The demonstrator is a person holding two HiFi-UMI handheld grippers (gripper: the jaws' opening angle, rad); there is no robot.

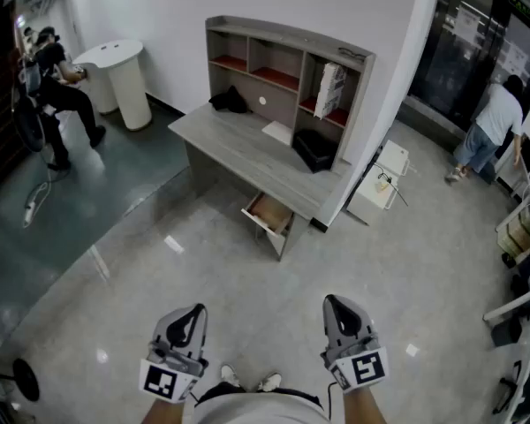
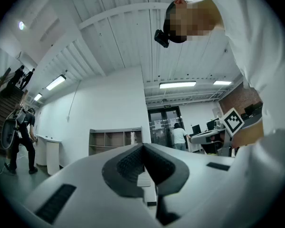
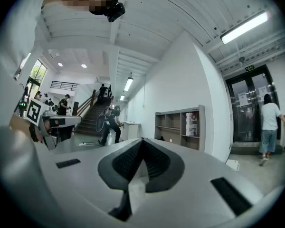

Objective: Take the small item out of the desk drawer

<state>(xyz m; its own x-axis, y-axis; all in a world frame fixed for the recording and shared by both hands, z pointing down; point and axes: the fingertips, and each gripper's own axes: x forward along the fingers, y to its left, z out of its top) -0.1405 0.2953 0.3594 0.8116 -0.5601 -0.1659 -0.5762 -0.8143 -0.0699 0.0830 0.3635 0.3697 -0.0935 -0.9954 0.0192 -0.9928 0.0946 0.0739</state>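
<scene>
Across the floor, at the far wall, stands the desk [image 1: 238,148], and its drawer [image 1: 267,212] hangs open under the right end of the top. From the head view the drawer's inside shows only as a brown patch. The small item is presumably in there, but it is too small and too far to make out.

Both tools are held near the body, well apart from the desk. The left gripper [image 1: 193,314] has its jaws pressed together with nothing between them. The right gripper [image 1: 334,306] is the same, jaws fully closed and empty.

Several things could go wrong from here:

- **Closed jaws:** if either tool reaches the drawer shut, its tip would shove the item toward the back instead of taking it.
- **Drawer opening:** the drawer looks only partly out, so a tool coming in steeply may strike the desk edge above it. It may also bump the drawer front and push it closed.
- **Weak grip:** a small item pinched at the very tips could twist out and fall to the floor.
- **Obstacle:** a white box [image 1: 380,184] sits on the floor just right of the desk, so an approach from that side risks a foot catching it.
</scene>
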